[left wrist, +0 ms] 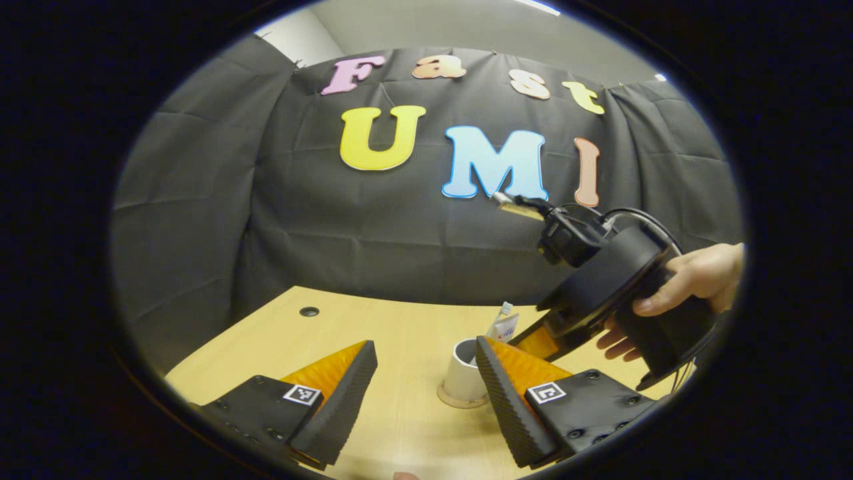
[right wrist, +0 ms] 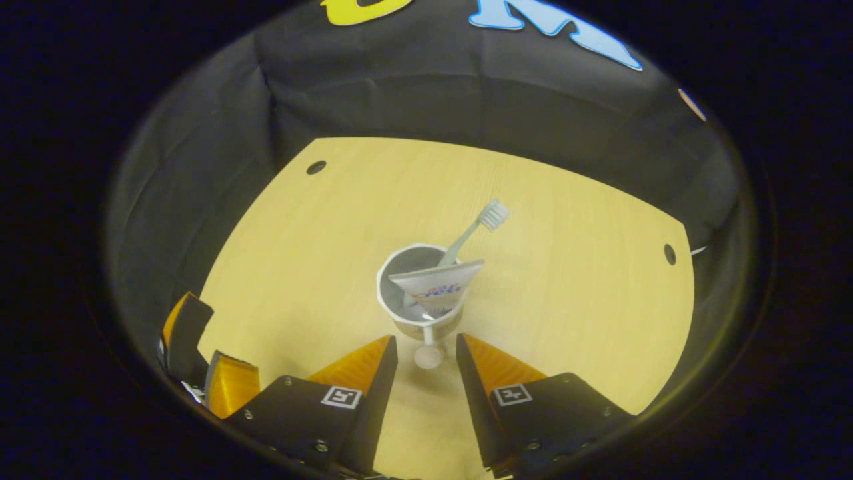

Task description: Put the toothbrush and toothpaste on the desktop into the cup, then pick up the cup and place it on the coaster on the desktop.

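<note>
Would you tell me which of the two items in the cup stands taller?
The pale toothbrush; its bristled head rises past the white toothpaste tube.

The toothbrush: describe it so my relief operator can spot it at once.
On the wooden desk a white cup stands near the middle. The toothbrush leans out of it, bristle head up, thinner than the flat toothpaste tube beside it.

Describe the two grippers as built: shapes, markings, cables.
The left gripper has two wedge-shaped fingers with ribbed inner faces, each on a black screwed plate bearing a square black-and-white marker. The right gripper has the same build. Seen from the left gripper view, the right one has a rounded black body with black cables looping from its top.
</note>
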`<state>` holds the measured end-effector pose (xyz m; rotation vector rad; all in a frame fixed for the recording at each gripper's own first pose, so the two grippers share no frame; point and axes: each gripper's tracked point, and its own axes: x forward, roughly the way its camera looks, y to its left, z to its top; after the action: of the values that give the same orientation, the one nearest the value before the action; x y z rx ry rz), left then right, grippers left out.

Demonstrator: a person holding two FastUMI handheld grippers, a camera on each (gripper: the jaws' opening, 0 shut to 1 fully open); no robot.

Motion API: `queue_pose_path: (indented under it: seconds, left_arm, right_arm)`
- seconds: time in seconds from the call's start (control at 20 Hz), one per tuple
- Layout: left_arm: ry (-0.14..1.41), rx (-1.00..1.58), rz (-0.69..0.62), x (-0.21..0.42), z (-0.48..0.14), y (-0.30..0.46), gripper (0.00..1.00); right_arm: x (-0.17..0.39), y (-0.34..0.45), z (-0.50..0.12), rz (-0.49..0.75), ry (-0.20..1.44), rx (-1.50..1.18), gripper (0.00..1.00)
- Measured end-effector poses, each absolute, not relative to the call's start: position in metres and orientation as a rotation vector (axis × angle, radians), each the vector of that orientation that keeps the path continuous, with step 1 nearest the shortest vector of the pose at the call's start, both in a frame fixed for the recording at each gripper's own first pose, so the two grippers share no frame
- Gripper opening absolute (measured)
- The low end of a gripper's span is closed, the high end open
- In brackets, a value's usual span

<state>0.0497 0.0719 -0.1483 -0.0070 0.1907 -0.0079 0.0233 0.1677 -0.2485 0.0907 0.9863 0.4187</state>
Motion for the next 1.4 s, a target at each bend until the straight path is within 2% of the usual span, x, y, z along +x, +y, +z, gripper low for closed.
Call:
queue_pose_path:
  seconds: [0.05, 0.15, 0.2, 0.5, 0.75, 1.0, 1.1, 1.15, 1.2, 1.25, 1.3, 1.35, 1.4]
  left_arm:
    - [0.189, -0.004, -0.014, 0.052, -0.147, 0.067, 0.96]
    - [0.187, 0.001, -0.026, 0.056, -0.146, 0.058, 0.96]
    - [0.185, 0.002, -0.031, 0.058, -0.145, 0.054, 0.96]
    - [0.14, 0.019, -0.048, 0.066, -0.123, 0.026, 0.94]
    - [0.069, 0.034, -0.036, 0.062, -0.096, 0.005, 0.96]
    - [0.028, 0.023, -0.012, 0.05, -0.08, -0.013, 0.94]
    - [0.0, 0.019, -0.012, 0.042, -0.072, -0.02, 0.96]
    - [-0.007, 0.022, -0.01, 0.039, -0.068, -0.022, 0.94]
    - [-0.012, 0.028, -0.004, 0.035, -0.066, -0.022, 0.99]
    - [-0.016, 0.032, 0.001, 0.031, -0.063, -0.021, 0.94]
    - [-0.025, 0.035, 0.005, 0.026, -0.06, -0.02, 0.99]
    - [-0.032, 0.037, 0.007, 0.023, -0.058, -0.019, 0.99]
    - [-0.038, 0.041, 0.006, 0.021, -0.054, -0.019, 0.94]
  right_arm:
    - [0.02, 0.162, -0.241, 0.415, 0.96, 0.116, 0.57]
    - [0.017, 0.146, -0.226, 0.394, 0.902, 0.148, 0.68]
    - [0.015, 0.135, -0.221, 0.376, 0.868, 0.154, 0.7]
    - [0.014, 0.061, -0.198, 0.22, 0.594, 0.096, 0.69]
    - [0.006, 0.012, -0.164, 0.125, 0.323, 0.029, 0.69]
    - [-0.018, -0.007, -0.134, 0.089, 0.118, -0.055, 0.69]
    - [-0.029, -0.012, -0.121, 0.08, 0.04, -0.094, 0.69]
    - [-0.034, -0.012, -0.116, 0.08, 0.006, -0.106, 0.72]
    - [-0.036, -0.011, -0.113, 0.078, -0.021, -0.112, 0.77]
    - [-0.04, -0.011, -0.111, 0.077, -0.035, -0.118, 0.86]
    - [-0.042, -0.009, -0.109, 0.079, -0.045, -0.118, 0.84]
    - [-0.044, -0.007, -0.106, 0.081, -0.055, -0.118, 0.84]
    - [-0.046, -0.006, -0.103, 0.083, -0.065, -0.117, 0.84]
